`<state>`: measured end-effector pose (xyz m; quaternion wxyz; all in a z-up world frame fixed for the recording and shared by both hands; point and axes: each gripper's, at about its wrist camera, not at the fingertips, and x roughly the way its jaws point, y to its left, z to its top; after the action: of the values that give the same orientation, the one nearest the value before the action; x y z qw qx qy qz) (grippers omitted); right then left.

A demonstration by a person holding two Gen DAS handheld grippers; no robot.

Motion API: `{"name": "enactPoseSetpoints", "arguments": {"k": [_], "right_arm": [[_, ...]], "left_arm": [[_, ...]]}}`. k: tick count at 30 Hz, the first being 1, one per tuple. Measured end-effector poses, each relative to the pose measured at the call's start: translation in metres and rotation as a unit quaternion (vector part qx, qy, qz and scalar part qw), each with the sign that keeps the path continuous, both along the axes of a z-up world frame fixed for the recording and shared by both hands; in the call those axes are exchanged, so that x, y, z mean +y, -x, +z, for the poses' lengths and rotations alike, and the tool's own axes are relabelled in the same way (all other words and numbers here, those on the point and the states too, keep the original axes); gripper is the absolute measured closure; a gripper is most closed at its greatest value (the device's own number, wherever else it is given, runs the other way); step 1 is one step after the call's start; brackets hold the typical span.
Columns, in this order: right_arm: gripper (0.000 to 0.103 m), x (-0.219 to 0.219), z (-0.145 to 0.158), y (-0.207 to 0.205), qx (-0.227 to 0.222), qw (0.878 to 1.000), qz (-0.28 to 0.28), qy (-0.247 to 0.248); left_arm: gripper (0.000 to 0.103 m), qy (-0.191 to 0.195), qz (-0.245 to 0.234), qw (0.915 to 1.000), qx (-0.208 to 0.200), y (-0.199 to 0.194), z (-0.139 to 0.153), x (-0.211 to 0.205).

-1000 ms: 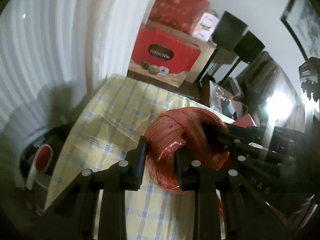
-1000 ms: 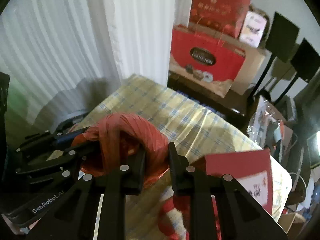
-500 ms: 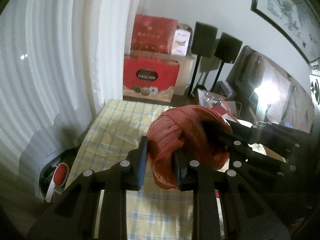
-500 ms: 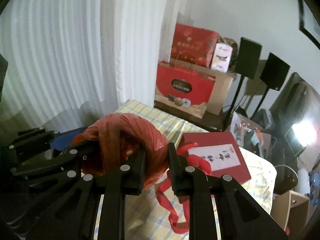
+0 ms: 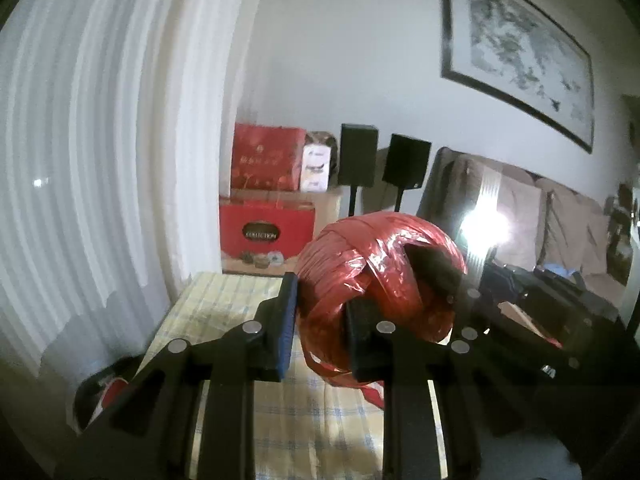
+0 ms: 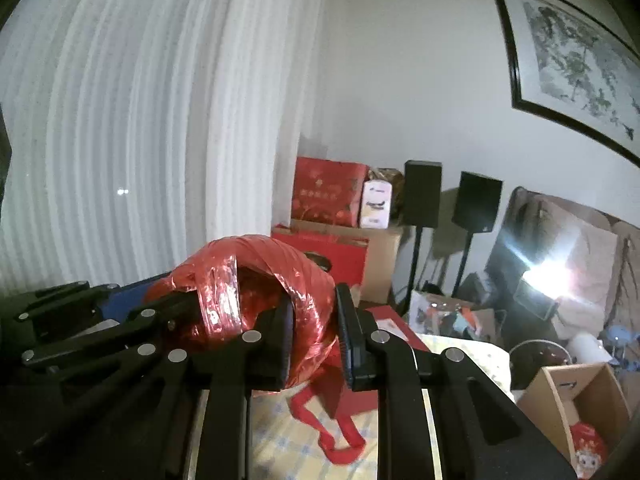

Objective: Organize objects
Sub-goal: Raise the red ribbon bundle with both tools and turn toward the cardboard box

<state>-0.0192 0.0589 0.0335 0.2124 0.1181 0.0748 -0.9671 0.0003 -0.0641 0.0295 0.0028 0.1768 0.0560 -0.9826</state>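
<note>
Ball of red twine (image 5: 376,284): lifted since a second ago, from just over the checked cloth (image 5: 224,312) to level with the far boxes.
Left gripper (image 5: 320,320) and right gripper (image 6: 314,332) each pinch one side of the ball's wound rim, one finger apparently inside its hollow. Red ribbon (image 6: 332,428) trails beneath; red box (image 6: 396,328) on the cloth, seemingly behind it.

I count one ball of red ribbon (image 6: 260,304), gripped by my two tools, left tool (image 5: 320,320) and right tool (image 6: 314,332). Mid-frame stand two black speakers (image 6: 422,194), two red gift boxes (image 6: 328,190) and one white box (image 6: 376,204). One framed picture (image 6: 568,52) hangs upper right.
</note>
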Motion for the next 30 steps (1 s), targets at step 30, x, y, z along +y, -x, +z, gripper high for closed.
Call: {"name": "enactPoseSetpoints", "arguments": {"k": [30], "right_arm": [[0.085,0.129,-0.063,-0.099,-0.02,0.997,-0.064,0.048]], "left_arm": [[0.084,0.035,-0.065,0.9971,-0.019,-0.085,-0.048,0.119]]}}
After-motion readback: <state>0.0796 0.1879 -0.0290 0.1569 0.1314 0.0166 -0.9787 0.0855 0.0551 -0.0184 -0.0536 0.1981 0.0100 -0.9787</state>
